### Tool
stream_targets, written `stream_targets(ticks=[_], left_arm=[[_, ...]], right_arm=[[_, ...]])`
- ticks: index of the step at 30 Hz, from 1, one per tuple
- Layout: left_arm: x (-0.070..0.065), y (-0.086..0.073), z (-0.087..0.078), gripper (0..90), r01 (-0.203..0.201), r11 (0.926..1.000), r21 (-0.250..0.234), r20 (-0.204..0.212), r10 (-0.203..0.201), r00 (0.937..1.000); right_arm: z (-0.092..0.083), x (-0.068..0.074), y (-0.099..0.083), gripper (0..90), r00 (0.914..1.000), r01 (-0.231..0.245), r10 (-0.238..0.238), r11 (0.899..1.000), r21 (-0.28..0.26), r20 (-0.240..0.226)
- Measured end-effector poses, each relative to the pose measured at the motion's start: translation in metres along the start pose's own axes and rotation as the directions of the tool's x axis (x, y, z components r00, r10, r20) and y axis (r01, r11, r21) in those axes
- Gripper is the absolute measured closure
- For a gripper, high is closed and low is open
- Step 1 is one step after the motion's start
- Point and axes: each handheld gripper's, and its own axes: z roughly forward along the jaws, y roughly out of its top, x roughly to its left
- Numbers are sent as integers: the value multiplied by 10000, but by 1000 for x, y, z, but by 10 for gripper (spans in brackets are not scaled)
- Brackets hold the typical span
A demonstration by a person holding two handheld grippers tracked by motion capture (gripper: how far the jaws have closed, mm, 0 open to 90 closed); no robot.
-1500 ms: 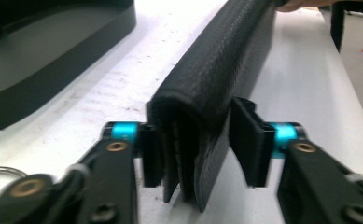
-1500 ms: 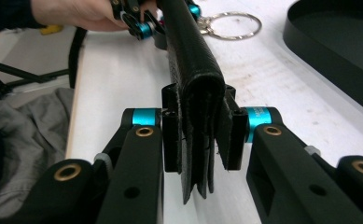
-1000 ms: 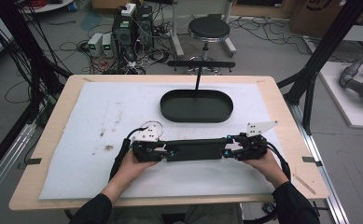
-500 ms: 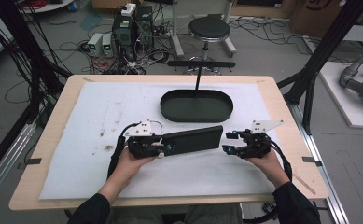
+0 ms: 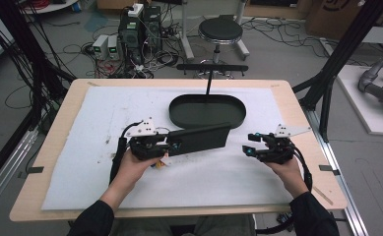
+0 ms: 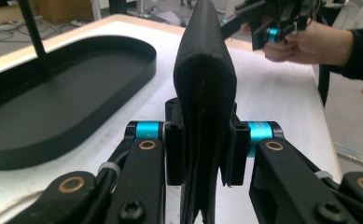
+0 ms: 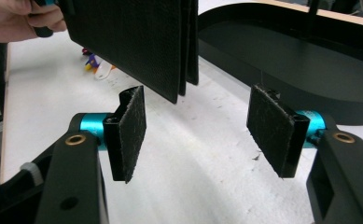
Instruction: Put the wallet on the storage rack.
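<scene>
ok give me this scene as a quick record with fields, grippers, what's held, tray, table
left gripper: shut on one end of the black folded pad
right gripper: open, jaws just opened, nothing between them
black folded pad: lifted off the table, free end towards the right gripper, apart from it
black oval tray: holds nothing, behind the pad
white mat: covers the tabletop, some dark specks
small colourful bit: lies on the mat under the left hand

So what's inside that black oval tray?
The black oval tray looks empty: only its dark floor shows. A thin post stands at its back edge. The near rim hides a strip of floor.
</scene>
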Motion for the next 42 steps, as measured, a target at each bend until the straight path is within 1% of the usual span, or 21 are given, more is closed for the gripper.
stream_targets(ticks=[1, 2, 3, 4, 5, 7, 10, 14, 19, 22, 24, 26, 28, 31, 33, 34, 35, 37, 41, 42], left_arm=[[0, 2, -1, 747, -65, 10000, 31, -35, 65, 10000], [1, 4, -1, 747, -87, 10000, 47, -109, 88, 9999], [1, 6, -1, 747, -108, 9999, 15, -168, 108, 9998], [1, 9, -1, 747, -138, 9999, 10, -242, 138, 9996], [2, 10, -1, 747, -144, 9999, 13, -306, 144, 9994], [3, 14, 0, 748, -154, 9999, -3, -458, 154, 9988], [6, 17, 1, 748, -168, 9998, -62, -621, 164, 9979], [10, 19, 2, 749, -186, 9993, -322, -828, 159, 9964], [13, 20, 2, 752, -68, 9972, -741, -824, 7, 9966], [14, 21, 2, 752, -176, 9963, -846, -901, 99, 9959], [16, 22, 3, 752, -181, 9951, -973, -952, 88, 9954], [18, 23, 4, 752, -170, 9935, -1122, -922, 66, 9957], [19, 23, 5, 752, -40, 9914, -1307, -798, -65, 9968], [19, 23, 5, 753, -41, 9897, -1430, -577, -43, 9983], [17, 24, 5, 754, -93, 9890, -1476, -419, 32, 9991], [17, 24, 5, 754, -138, 9886, -1498, -410, 77, 9991], [16, 24, 6, 754, -210, 9880, -1530, -437, 145, 9989], [17, 24, 8, 754, -342, 9876, -1534, -494, 269, 9984], [23, 23, 14, 755, -486, 9856, -1620, -628, 388, 9973], [25, 23, 17, 755, -595, 9848, -1633, -671, 491, 9965]], right_arm=[[0, -2, 0, 380, 9999, 18, -18, 10000, -11, 99], [0, -2, 0, 380, 9999, 18, -18, 10000, -11, 99], [-1, -2, 0, 376, 9997, -16, 17, 10000, -31, 246], [-1, -2, 0, 376, 9997, -16, 17, 10000, -31, 246], [-1, -4, -1, 375, 9992, -112, 114, 9999, -36, 379], [-1, -4, -1, 374, 9990, -186, 186, 9998, 9, 395], [-3, -6, -1, 374, 9977, -324, 324, 9995, -5, 595], [-4, -7, -1, 374, 9969, -382, 386, 9992, -72, 690], [-5, -8, -2, 378, 9964, -424, 429, 9991, -83, 726], [-5, -8, -2, 380, 9965, -397, 402, 9992, -89, 735], [-5, -8, -2, 382, 9960, -426, 433, 9990, -118, 776], [-5, -8, -2, 383, 9960, -409, 418, 9991, -124, 793], [-6, -8, -2, 387, 9952, -454, 461, 9989, -102, 867], [-6, -9, -1, 394, 9960, -435, 451, 9988, -220, 774], [-5, -8, -1, 394, 9960, -425, 446, 9987, -280, 771], [-5, -8, -1, 394, 9960, -425, 446, 9987, -280, 771], [-5, -8, 0, 395, 9959, -311, 332, 9992, -259, 840], [-5, -7, 0, 395, 9958, -320, 339, 9992, -228, 855], [-5, -7, 0, 395, 9956, -299, 320, 9992, -257, 877], [-6, -7, 0, 398, 9956, -313, 334, 9992, -258, 876]])
